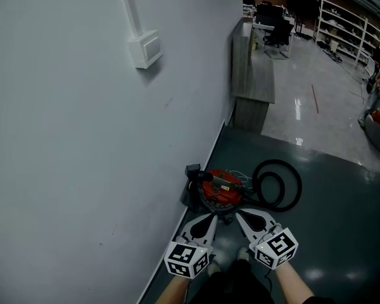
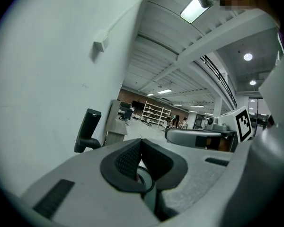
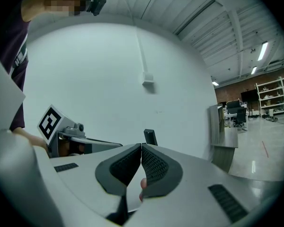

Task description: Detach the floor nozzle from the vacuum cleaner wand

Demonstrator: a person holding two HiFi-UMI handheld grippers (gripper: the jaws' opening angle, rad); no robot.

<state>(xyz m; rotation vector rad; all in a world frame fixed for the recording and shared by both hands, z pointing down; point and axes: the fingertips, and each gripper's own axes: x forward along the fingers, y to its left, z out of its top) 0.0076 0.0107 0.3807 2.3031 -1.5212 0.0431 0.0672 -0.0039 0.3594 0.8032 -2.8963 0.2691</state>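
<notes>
A red canister vacuum cleaner (image 1: 220,189) sits on the dark floor close to the wall, with its black hose (image 1: 278,183) coiled to its right. A black upright part (image 1: 193,170) stands by the wall behind the canister; it also shows in the left gripper view (image 2: 87,129) and the right gripper view (image 3: 150,137). I cannot make out the floor nozzle or the wand. My left gripper (image 1: 213,216) (image 2: 141,141) and right gripper (image 1: 237,214) (image 3: 141,146) hang side by side just in front of the canister. Both are shut and hold nothing.
A pale wall (image 1: 82,138) runs along the left, with a white box (image 1: 145,48) and a conduit on it. A grey counter (image 1: 253,75) stands against the wall farther back. Beyond lie a glossy floor, desks and shelves (image 1: 345,24).
</notes>
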